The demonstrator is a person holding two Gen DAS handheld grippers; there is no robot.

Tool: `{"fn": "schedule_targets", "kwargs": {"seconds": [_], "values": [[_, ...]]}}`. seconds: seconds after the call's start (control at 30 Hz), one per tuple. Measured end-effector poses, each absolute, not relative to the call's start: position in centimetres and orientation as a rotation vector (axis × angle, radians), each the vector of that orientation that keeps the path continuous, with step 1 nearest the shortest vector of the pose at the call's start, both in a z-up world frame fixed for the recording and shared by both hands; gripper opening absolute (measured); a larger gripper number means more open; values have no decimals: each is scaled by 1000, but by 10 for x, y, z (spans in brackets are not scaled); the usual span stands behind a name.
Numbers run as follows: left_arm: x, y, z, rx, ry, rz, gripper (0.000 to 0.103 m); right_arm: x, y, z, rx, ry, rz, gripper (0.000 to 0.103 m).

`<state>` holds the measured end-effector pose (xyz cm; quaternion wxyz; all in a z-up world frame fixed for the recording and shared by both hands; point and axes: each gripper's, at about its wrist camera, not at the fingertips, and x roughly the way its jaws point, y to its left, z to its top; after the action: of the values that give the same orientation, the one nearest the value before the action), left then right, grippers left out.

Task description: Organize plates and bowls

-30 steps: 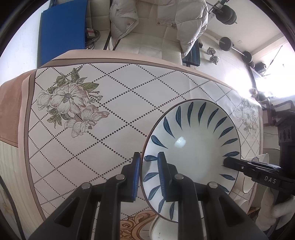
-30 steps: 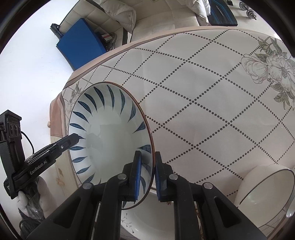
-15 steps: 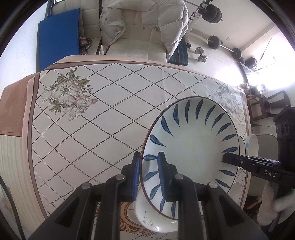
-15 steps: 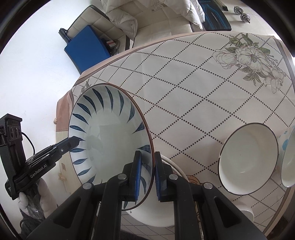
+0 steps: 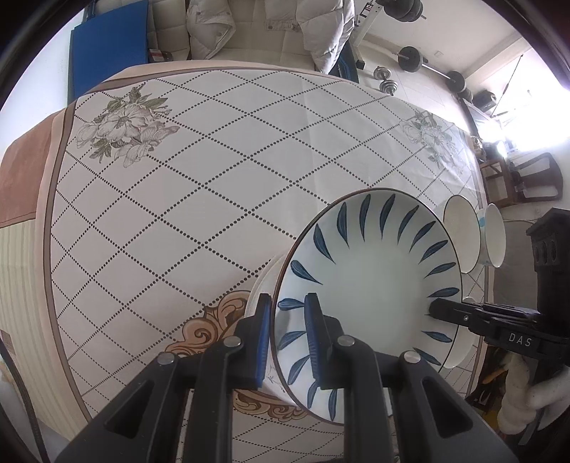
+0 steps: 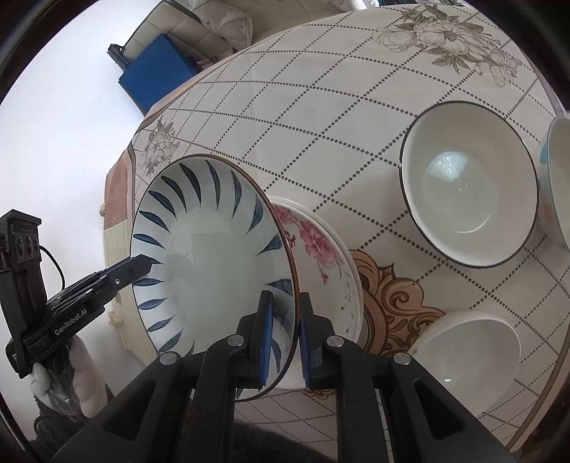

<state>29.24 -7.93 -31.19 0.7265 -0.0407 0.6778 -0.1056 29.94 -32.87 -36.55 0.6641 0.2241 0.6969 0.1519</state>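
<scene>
You have the blue-leaf plate (image 6: pixel 213 256) held above the pink-flower plate (image 6: pixel 320 249); black-rimmed bowl (image 6: pixel 468 199) and small white bowl (image 6: pixel 470 352) stand nearby.

A round table is covered by a tablecloth (image 5: pixel 221 199) printed with dotted diamonds and grey flowers, behind which a blue mat (image 5: pixel 107 60), a cream sofa (image 5: pixel 249 46) draped with a padded jacket (image 5: pixel 270 21) and floor dumbbells (image 5: pixel 386 81) are seen.
</scene>
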Motion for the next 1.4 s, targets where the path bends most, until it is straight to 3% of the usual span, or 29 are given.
{"fn": "schedule_targets", "kwargs": {"seconds": [0.6, 1.4], "values": [[275, -83, -368, -10, 1590, -201, 16, 273, -322, -426, 485, 1652, 317, 15], [277, -99, -390, 73, 1609, -169, 16, 281, -308, -434, 401, 1686, 294, 16]]}}
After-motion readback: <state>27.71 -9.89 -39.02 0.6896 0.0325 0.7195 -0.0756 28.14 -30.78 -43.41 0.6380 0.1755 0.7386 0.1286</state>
